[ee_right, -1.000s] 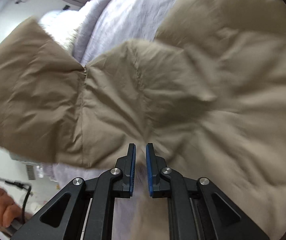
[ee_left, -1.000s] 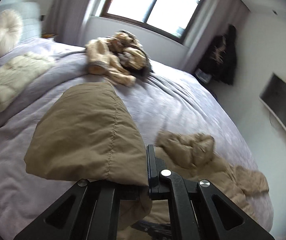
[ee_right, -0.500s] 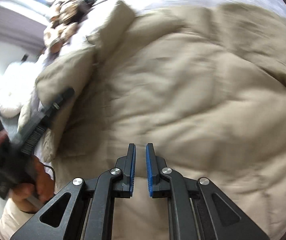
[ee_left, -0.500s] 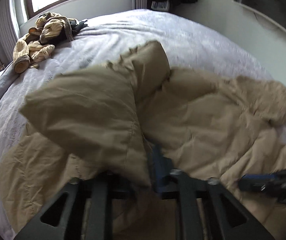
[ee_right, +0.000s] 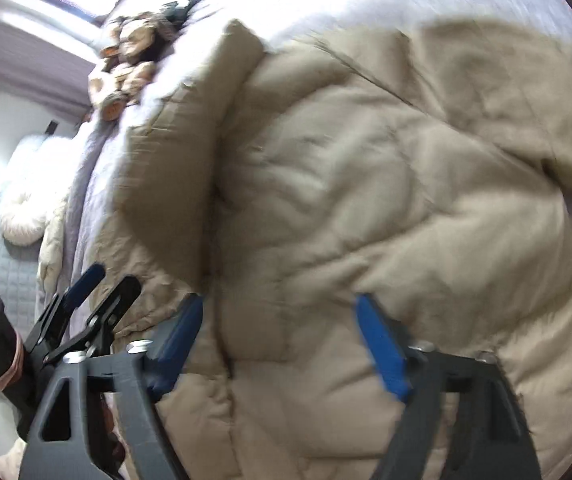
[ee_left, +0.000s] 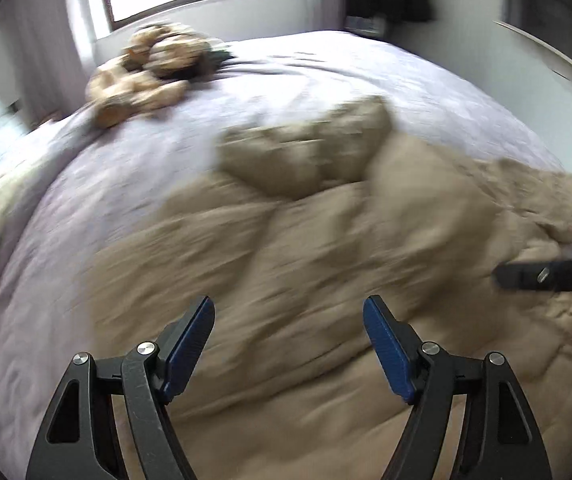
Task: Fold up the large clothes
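Motion smears the puffy tan quilted coat (ee_left: 326, 248) in both views, and its hem is cut off at six o'clock. At ten o'clock, the crumpled beige and dark clothes heap (ee_left: 153, 68) is too blurred to identify.

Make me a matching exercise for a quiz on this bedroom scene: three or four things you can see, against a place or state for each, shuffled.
Things:
1. puffy tan quilted jacket
2. heap of tan and dark clothes
3. left gripper
4. fluffy round white cushion

Places or states:
A. jaws apart, nothing between them
B. spread on the lavender bedspread, nearest the grippers
C. far side of the bed, below the window
D. at the quilted headboard

Pairs: 1-B, 2-C, 3-A, 4-D
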### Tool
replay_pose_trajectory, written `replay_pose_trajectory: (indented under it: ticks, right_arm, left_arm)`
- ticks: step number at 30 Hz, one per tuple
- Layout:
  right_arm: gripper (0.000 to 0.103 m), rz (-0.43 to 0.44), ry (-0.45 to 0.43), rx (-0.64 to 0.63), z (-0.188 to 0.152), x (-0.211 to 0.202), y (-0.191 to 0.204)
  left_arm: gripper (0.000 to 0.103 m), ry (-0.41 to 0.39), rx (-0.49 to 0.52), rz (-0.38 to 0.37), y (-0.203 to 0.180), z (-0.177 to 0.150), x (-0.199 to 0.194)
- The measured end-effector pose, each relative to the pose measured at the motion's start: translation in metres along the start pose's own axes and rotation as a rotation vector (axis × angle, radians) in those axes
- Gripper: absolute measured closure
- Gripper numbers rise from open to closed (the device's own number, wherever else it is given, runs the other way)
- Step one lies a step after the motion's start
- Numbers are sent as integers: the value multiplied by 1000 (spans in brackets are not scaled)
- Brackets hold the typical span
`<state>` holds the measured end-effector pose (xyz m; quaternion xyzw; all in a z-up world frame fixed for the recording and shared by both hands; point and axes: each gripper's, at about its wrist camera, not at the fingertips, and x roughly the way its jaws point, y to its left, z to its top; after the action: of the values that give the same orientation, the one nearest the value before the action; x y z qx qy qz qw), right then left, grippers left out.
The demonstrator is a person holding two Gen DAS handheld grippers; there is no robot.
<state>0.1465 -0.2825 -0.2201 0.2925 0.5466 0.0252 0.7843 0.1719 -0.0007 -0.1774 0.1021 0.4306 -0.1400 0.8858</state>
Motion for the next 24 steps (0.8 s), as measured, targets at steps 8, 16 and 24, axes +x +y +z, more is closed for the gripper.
replay_pose_trajectory:
  ticks: [8, 16, 24]
  right_arm:
    - [20, 91, 10, 117, 32, 40, 17]
    - [94, 36, -16, 184, 44, 49, 9]
    - [94, -114, -17, 121, 29, 46, -1]
  left_arm:
    - [25, 117, -489, 103, 155, -37, 3]
    - [25, 103, -508, 89, 183, -28, 31]
    - [25, 173, -364, 158, 150, -17, 89]
